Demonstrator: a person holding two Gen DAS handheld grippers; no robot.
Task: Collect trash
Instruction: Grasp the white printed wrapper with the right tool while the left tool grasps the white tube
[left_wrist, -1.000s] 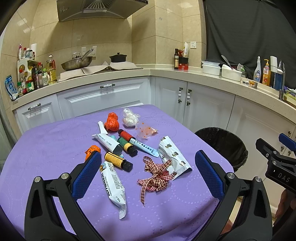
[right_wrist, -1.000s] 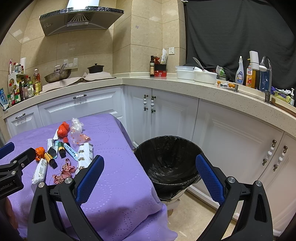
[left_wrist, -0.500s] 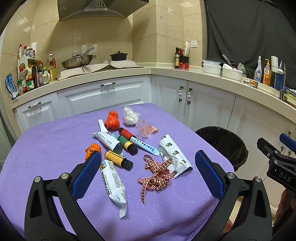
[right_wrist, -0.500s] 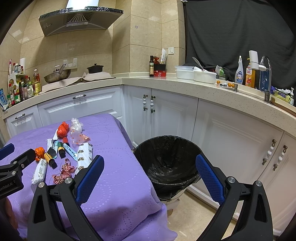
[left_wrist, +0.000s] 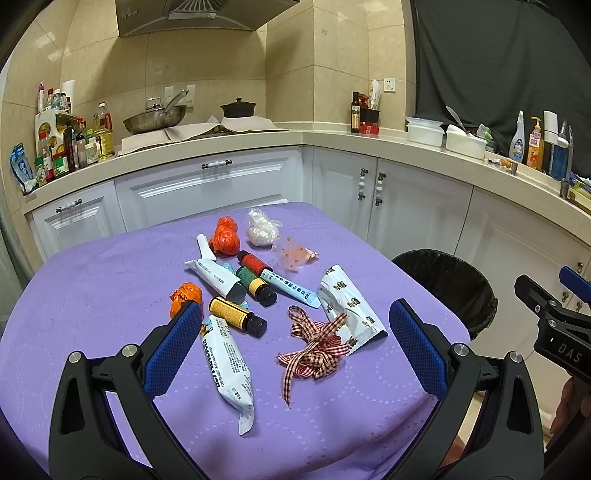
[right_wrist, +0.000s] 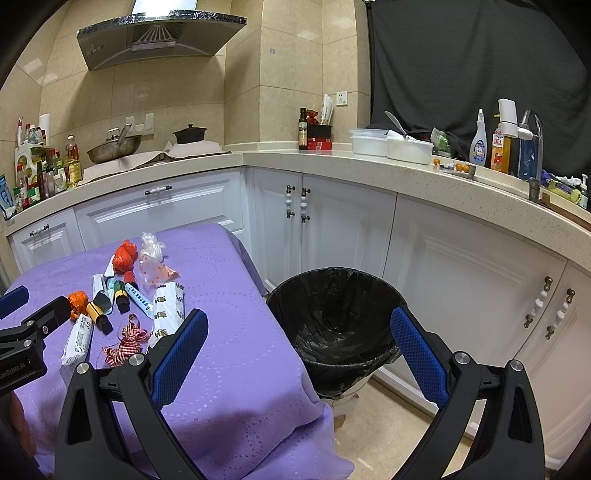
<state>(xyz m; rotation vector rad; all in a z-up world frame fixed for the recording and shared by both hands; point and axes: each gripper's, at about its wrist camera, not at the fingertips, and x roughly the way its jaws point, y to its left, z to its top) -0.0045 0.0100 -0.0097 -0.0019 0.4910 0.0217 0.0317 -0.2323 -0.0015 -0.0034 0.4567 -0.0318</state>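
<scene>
left gripper (left_wrist: 295, 345): jaws spread wide, nothing between the blue pads; hovers above the near part of the table, over the trash pile
right gripper (right_wrist: 299, 350): jaws wide apart, holding nothing; held off the table's right edge, above the bin
table (left_wrist: 92, 280): purple cloth; trash grouped mid-table, reaching toward its right side
checked ribbon (left_wrist: 314, 347): red-and-white, tangled; nearest item on the right of the pile; touches the printed wrapper's near end
printed wrapper (left_wrist: 349, 306): white foil, lying flat; rightmost item, closest to the bin
white tube, near (left_wrist: 227, 354): lies lengthwise toward the camera, just beside the left pad
bottles: 3 small dark ones; yellow label (left_wrist: 236, 315), green label (left_wrist: 255, 282), red label (left_wrist: 253, 260); all on their sides, close together
white tube, far (left_wrist: 214, 277): left of the green bottle, touching it
blue-white tube (left_wrist: 290, 288): right of the green bottle
orange wads: 1 at near left (left_wrist: 184, 295); 1 at far side (left_wrist: 224, 238)
clear bags: 1 white-filled (left_wrist: 262, 230); 1 with orange dots (left_wrist: 291, 253); both at the far side
bin (right_wrist: 332, 317): black liner, on the floor right of the table; no contents can be made out inside
</scene>
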